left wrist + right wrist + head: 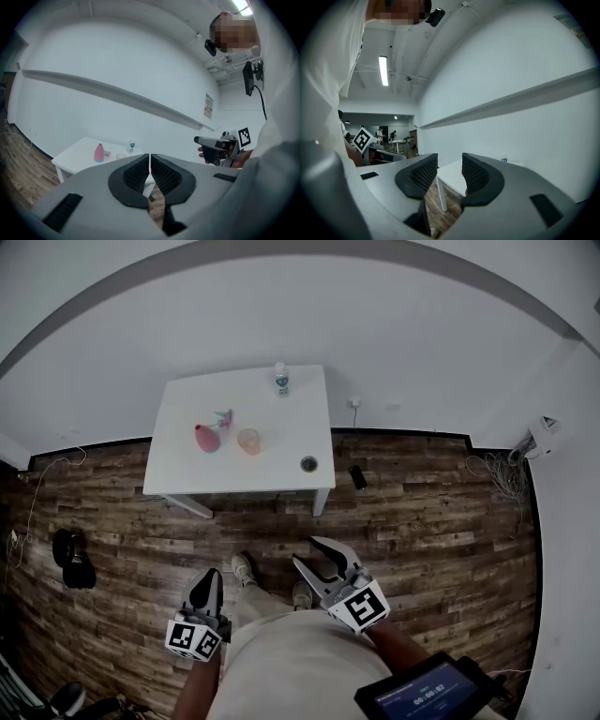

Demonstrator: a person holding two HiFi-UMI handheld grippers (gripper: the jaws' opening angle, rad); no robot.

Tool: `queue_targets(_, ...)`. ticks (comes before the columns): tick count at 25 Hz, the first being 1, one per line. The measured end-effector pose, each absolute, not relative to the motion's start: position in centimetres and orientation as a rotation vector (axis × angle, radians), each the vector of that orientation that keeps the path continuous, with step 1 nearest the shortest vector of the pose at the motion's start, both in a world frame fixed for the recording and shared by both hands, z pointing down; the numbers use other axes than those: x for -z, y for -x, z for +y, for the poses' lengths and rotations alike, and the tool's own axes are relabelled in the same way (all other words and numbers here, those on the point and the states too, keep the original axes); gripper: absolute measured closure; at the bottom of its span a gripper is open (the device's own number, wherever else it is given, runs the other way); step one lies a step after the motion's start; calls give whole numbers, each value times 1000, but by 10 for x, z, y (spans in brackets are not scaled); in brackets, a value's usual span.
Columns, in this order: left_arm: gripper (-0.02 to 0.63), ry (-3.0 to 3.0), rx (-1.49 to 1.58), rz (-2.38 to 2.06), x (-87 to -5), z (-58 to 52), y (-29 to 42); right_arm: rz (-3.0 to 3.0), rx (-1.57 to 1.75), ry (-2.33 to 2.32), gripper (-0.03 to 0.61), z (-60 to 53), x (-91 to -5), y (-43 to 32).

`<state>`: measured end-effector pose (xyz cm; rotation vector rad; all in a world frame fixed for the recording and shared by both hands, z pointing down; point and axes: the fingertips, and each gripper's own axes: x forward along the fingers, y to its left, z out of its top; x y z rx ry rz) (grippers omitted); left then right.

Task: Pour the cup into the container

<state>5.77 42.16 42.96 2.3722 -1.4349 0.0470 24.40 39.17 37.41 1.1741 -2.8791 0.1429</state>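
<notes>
Left gripper [150, 159] jaws pressed together, right gripper [450, 164] jaws apart, far cup [248, 441], perhaps peach, contents indistinct.

The white rectangular table [187, 418] has a smooth, matt top. On the table, the pink translucent plastic cup [248, 441] looks smooth. Under the table, the brown wood-plank floor [422, 521] is grained and dull.

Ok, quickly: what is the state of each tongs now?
Left tongs: closed, holding nothing.
Right tongs: open, holding nothing.
</notes>
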Motion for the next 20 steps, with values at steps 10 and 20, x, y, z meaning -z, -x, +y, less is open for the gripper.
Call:
queue_targets(10, 604, -2415, -64, -1379, -427, 391, -47, -2826, -132, -1278, 433, 370, -366, -253)
queue_targets(20, 604, -2467, -71, -1278, -427, 340, -24, -2730, -143, -1445, 433, 327, -366, -252)
